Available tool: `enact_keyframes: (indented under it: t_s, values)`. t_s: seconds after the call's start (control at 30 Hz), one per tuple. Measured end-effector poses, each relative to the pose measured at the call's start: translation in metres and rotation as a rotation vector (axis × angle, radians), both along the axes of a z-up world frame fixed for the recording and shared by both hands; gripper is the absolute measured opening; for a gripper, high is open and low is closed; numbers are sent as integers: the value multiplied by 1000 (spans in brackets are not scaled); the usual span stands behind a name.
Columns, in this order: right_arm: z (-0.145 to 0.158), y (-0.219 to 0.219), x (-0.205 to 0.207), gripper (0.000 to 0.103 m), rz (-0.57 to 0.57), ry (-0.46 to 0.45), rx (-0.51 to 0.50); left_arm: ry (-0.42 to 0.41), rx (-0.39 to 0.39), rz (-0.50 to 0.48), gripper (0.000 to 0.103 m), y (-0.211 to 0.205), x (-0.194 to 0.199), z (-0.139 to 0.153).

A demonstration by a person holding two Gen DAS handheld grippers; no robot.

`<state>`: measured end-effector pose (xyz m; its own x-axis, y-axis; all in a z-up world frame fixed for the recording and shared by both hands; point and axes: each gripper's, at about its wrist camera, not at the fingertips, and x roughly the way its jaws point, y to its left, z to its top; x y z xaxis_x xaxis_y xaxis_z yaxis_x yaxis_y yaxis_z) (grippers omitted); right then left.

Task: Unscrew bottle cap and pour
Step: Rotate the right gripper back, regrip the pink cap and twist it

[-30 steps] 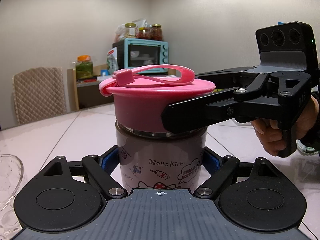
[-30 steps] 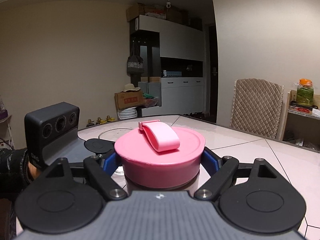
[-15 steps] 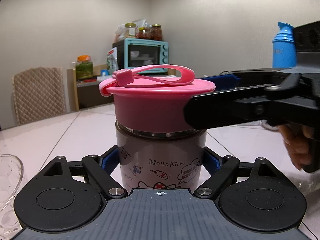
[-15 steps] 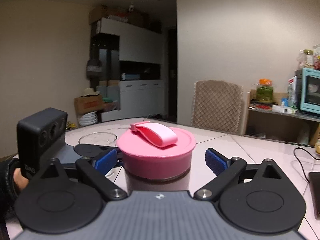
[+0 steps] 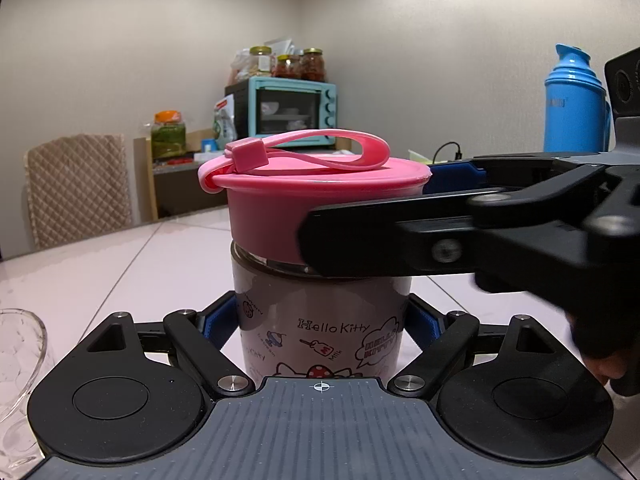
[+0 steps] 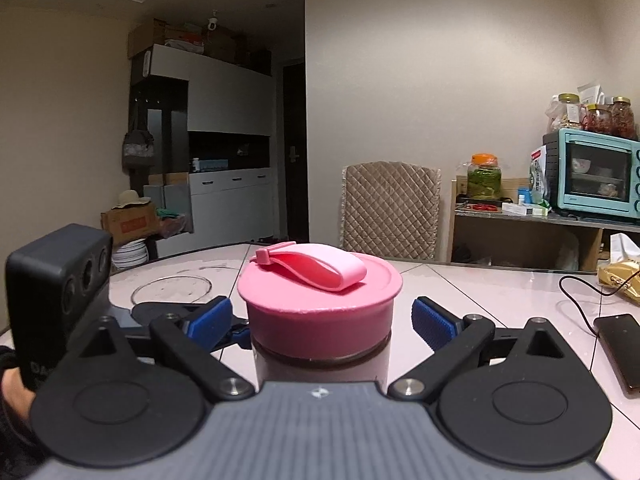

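Observation:
A grey Hello Kitty bottle (image 5: 320, 320) with a pink screw cap (image 5: 304, 196) and pink strap stands upright on the table. My left gripper (image 5: 320, 320) is shut on the bottle's body, blue pads against both sides. My right gripper (image 6: 322, 316) is open around the pink cap (image 6: 320, 300); its blue pads stand clear of the cap on both sides. The right gripper's fingers (image 5: 400, 240) cross in front of the cap in the left wrist view.
A glass bowl (image 5: 16, 360) sits at the left; it also shows in the right wrist view (image 6: 172, 288). A blue thermos (image 5: 574, 100) stands at the right. A phone (image 6: 618, 344), cable and gold packet (image 6: 620, 280) lie right. A chair (image 6: 390, 208) and shelf with oven (image 6: 592, 176) stand behind.
My right gripper has let go of the cap and swung round the bottle, its jaws now open. The left gripper and bottle have not moved.

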<state>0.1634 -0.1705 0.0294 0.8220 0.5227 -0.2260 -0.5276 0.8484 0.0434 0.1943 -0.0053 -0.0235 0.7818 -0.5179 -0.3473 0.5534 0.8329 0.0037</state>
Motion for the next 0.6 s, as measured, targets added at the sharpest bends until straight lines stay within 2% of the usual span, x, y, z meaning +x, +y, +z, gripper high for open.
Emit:
enact_keyframes:
  t_s: [0.33, 0.6]
  values:
    - [-5, 11, 1, 97, -59, -6, 9, 0, 0, -1, 89, 0, 0, 0]
    - [-8, 11, 4, 87, -47, -6, 29, 0, 0, -1, 89, 0, 0, 0]
